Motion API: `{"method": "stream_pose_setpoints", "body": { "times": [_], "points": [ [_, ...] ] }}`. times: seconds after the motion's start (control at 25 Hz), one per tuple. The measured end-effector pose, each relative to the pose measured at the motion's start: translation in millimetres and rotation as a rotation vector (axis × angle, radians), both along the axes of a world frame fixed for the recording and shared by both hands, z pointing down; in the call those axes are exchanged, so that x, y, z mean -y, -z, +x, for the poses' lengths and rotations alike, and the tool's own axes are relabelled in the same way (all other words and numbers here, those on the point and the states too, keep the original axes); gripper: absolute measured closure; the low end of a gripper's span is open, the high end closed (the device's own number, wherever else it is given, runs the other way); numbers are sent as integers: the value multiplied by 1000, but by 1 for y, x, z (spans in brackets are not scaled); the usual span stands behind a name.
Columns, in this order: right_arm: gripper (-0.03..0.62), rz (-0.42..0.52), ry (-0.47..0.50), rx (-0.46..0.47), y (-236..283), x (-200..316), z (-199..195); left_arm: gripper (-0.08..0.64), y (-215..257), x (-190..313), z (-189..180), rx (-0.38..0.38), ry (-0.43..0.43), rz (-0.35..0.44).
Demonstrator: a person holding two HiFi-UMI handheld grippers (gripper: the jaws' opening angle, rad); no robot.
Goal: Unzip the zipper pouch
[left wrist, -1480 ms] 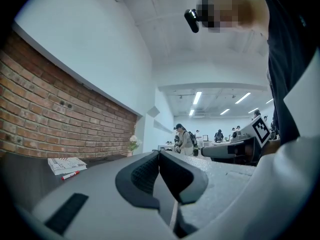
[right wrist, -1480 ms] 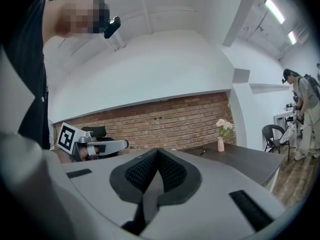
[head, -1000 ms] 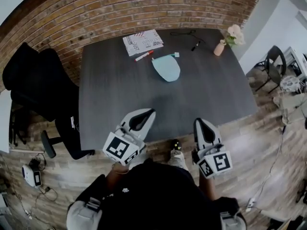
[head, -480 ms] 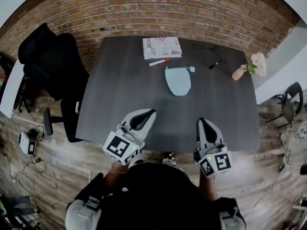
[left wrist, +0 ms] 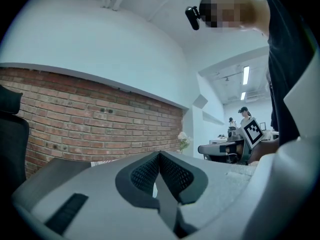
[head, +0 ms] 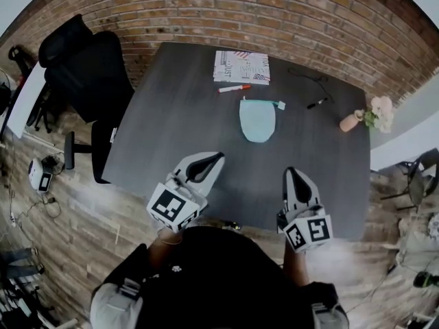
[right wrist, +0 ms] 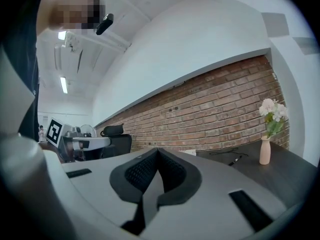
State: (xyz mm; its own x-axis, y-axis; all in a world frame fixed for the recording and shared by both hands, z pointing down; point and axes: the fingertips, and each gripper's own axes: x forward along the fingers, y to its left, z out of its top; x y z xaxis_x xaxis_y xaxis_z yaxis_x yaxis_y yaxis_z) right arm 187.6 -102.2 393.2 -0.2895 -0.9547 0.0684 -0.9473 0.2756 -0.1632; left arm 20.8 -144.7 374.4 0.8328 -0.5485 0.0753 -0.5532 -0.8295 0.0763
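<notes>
A light blue zipper pouch (head: 258,120) lies flat on the dark table (head: 206,129), toward the far side, its zipper edge facing the brick wall. My left gripper (head: 216,157) hovers over the table's near edge, shut with nothing between its jaws. My right gripper (head: 291,173) is level with it to the right, also shut and holding nothing. Both are well short of the pouch. In the left gripper view the gripper (left wrist: 159,156) points at the brick wall. In the right gripper view the gripper (right wrist: 157,154) hides the pouch.
A printed paper (head: 241,66) and a red marker (head: 234,88) lie behind the pouch. A black pen (head: 317,103) and a cable (head: 307,76) lie at the back right, beside a small vase with flowers (head: 363,117). A black office chair (head: 86,74) stands left of the table.
The head view has swung, so the table and pouch now sit further right and more square in the frame. Both grippers have stayed in place, shut, near the table's front edge.
</notes>
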Motion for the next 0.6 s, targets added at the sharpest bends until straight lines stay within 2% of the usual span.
{"method": "stream_pose_setpoints", "body": {
  "times": [0.2,0.36,0.48,0.6],
  "points": [
    [591,-5,31,-14,-8,13,16,557,-6,2,10,4,33,-4],
    [591,-19,31,-22,-13,30,22,557,-8,19,9,3,35,33],
    [589,-35,29,-29,-16,48,26,557,-15,38,10,9,48,-20],
    [586,-58,28,-22,-19,69,27,557,-20,61,13,15,46,-37]
  ]
}}
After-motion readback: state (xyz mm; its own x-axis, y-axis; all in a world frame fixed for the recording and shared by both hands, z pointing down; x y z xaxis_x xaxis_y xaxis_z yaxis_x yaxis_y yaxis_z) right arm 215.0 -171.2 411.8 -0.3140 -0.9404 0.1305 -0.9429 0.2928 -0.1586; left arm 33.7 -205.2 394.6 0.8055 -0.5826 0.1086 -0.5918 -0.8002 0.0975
